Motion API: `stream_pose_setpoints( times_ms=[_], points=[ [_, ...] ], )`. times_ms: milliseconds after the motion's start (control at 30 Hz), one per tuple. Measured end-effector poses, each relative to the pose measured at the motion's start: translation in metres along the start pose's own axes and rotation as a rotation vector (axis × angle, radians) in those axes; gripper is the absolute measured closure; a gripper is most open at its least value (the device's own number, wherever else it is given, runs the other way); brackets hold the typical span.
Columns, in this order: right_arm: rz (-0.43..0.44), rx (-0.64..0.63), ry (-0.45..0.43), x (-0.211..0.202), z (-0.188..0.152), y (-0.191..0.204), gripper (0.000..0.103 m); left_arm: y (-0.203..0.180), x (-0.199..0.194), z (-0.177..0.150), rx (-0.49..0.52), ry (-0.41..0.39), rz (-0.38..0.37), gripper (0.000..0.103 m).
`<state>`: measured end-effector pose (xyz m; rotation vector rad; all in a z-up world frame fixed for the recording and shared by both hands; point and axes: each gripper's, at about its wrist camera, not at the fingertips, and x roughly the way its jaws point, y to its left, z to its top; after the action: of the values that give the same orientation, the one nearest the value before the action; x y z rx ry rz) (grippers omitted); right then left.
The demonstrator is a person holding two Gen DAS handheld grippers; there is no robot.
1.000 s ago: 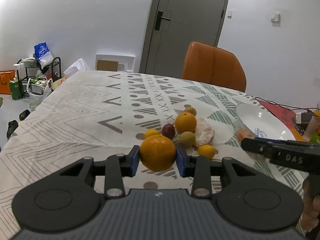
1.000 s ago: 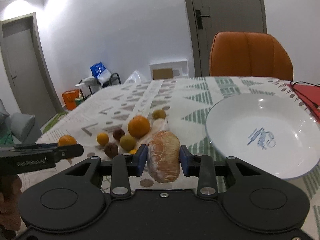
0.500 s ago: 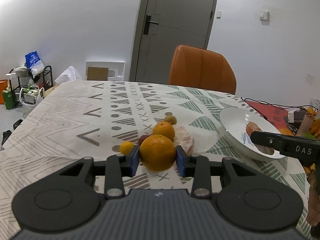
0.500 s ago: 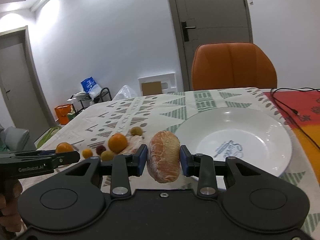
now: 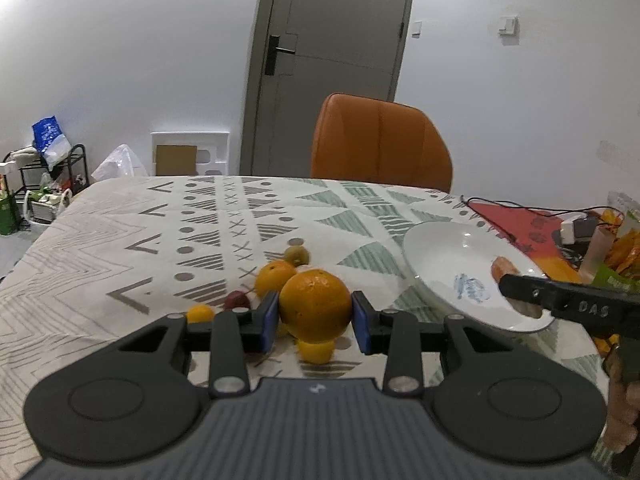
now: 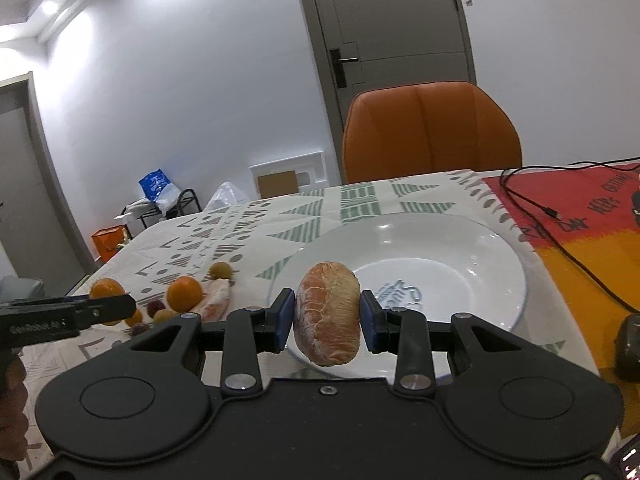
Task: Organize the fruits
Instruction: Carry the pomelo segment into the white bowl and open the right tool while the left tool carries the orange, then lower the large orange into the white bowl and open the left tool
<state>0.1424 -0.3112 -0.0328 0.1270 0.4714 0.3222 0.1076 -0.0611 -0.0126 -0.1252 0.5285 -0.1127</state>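
My left gripper (image 5: 315,322) fingers clamp a round, firm orange (image 5: 315,306) at its widest part, above the counter's fruit pile. My right gripper (image 6: 327,322) fingers pinch a soft, squishy peeled citrus segment (image 6: 327,318) sideways over the white ceramic plate (image 6: 472,240); probably bruises easily.

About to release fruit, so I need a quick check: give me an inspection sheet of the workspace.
Surface: patterned tablecloth, red mat at right.
Job's things: white plate empty; loose fruit pile on cloth.
Clutter: snack packets at far right.
Grippers: left tongs shut on orange; right tongs shut on peeled segment above plate rim.
Cables: black cable across mat.
Surroundings: orange chair, door.
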Motion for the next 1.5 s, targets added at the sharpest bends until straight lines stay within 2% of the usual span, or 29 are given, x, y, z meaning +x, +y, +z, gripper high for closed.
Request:
stream_pose_setpoints(
  times_ms=[367,633,733,800,867,1167,1367,1500],
  points=[
    [-0.045,0.02,-0.007,0.004,0.0,-0.028,0.07,-0.026,0.01,0.007,0.032,-0.004,-0.038,0.066],
    [-0.115,0.02,-0.022,0.007,0.003,-0.05,0.069,-0.045,0.021,0.013,0.062,-0.003,-0.052,0.066],
    [-0.108,0.047,-0.022,0.006,0.004,-0.058,0.063,-0.052,0.025,0.015,0.073,0.0,-0.061,0.066],
    [-0.097,0.061,-0.033,0.003,0.003,-0.061,0.053,-0.057,0.028,0.017,0.081,0.002,-0.068,0.066],
    [-0.082,0.076,-0.04,-0.001,0.001,-0.063,0.047,-0.063,0.031,0.018,0.092,0.005,-0.072,0.066],
    [-0.025,0.134,-0.049,-0.017,-0.007,-0.073,0.037,-0.087,0.045,0.02,0.124,0.018,-0.093,0.066],
    [0.003,0.167,-0.044,-0.019,-0.011,-0.078,0.037,-0.1,0.052,0.023,0.138,0.013,-0.106,0.066],
    [0.02,0.159,-0.05,-0.022,-0.012,-0.076,0.03,-0.106,0.054,0.024,0.141,0.0,-0.099,0.065]
  ],
)
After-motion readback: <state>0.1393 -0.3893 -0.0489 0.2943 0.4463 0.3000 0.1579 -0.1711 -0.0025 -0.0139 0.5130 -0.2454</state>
